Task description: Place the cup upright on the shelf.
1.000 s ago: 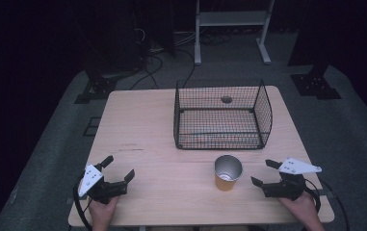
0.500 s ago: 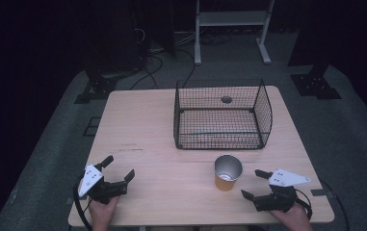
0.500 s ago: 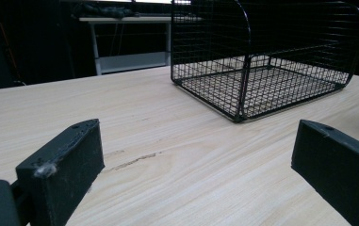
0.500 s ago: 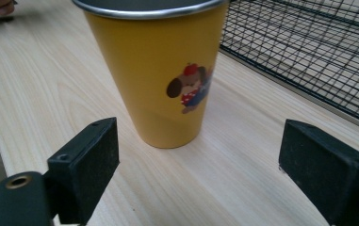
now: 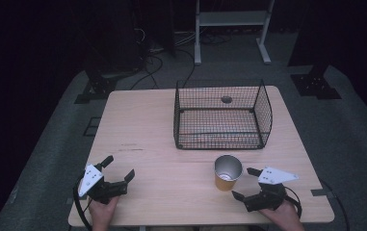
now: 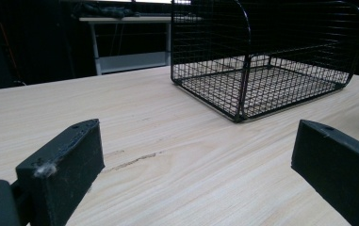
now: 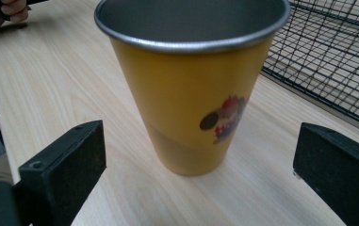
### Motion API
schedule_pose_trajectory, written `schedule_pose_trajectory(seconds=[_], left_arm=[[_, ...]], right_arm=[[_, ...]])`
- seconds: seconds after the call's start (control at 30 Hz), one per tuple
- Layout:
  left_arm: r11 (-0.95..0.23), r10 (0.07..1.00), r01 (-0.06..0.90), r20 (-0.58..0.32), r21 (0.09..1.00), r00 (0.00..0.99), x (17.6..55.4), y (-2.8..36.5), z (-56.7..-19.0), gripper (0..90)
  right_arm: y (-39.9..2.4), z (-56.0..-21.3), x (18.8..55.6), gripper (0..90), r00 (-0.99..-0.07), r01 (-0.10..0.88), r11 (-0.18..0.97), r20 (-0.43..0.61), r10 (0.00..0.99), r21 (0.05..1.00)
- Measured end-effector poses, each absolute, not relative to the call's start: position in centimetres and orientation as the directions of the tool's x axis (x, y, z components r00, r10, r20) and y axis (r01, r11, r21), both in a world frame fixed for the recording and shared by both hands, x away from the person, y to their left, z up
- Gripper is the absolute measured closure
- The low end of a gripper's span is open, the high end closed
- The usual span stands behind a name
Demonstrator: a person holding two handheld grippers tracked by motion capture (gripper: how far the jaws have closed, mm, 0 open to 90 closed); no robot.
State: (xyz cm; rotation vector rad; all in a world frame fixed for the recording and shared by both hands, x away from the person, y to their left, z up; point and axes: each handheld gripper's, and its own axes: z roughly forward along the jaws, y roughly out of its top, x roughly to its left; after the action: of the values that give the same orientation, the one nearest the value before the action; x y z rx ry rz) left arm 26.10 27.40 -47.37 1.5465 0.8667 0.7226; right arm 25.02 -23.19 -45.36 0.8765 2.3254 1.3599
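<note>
In the high view, a light wooden table (image 5: 147,125) sits in the middle of the frame. A black wire basket (image 5: 222,115) stands on its upper middle part. A yellow metal cup with a shiny silver inside (image 5: 228,172) stands upright just below the basket, near it but not touching. The left gripper (image 5: 114,174) rests at the lower left of the table, held by a hand (image 5: 101,211). Its jaws are spread wide with nothing between them. The right gripper (image 5: 246,184) is at the lower right, just beside the cup. Its jaws are spread wide too and hold nothing.

In the left gripper view, the two black jaws stand far apart at the bottom corners. The wire basket sits at the upper right.

In the right gripper view, the yellow cup stands in the middle, beyond the two wide jaws. A small cartoon sticker (image 7: 223,117) shows on its side. The basket is at the upper right.
</note>
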Motion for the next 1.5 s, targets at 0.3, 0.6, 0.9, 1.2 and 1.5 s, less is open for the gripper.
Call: schedule_pose_trajectory(seconds=[0.3,0.6,0.9,1.2,1.5], left_arm=[[-0.062,0.844,0.132,-0.019,0.989,0.537,26.1,27.4,-47.4,2.2],[-0.061,0.843,0.131,-0.019,0.989,0.537,26.1,27.4,-47.4,2.2],[-0.062,0.842,0.130,-0.018,0.990,0.539,26.1,27.5,-47.3,2.2],[-0.062,0.842,0.131,-0.019,0.989,0.538,26.1,27.5,-47.3,2.2],[-0.061,0.842,0.131,-0.019,0.990,0.538,26.1,27.5,-47.3,2.2]], right_arm=[[-21.7,-44.8,26.3,2.5,-0.767,0.334,0.367,0.024,0.642,0.868],[-20.2,-44.2,27.6,2.5,-0.777,0.318,0.370,0.017,0.629,0.873],[-19.3,-43.9,28.2,5.4,-0.787,0.306,0.355,0.025,0.617,0.883],[-19.7,-43.1,28.4,12.0,-0.802,0.313,0.366,0.038,0.595,0.877],[-21.1,-40.8,29.5,12.0,-0.808,0.327,0.357,0.064,0.585,0.875]])
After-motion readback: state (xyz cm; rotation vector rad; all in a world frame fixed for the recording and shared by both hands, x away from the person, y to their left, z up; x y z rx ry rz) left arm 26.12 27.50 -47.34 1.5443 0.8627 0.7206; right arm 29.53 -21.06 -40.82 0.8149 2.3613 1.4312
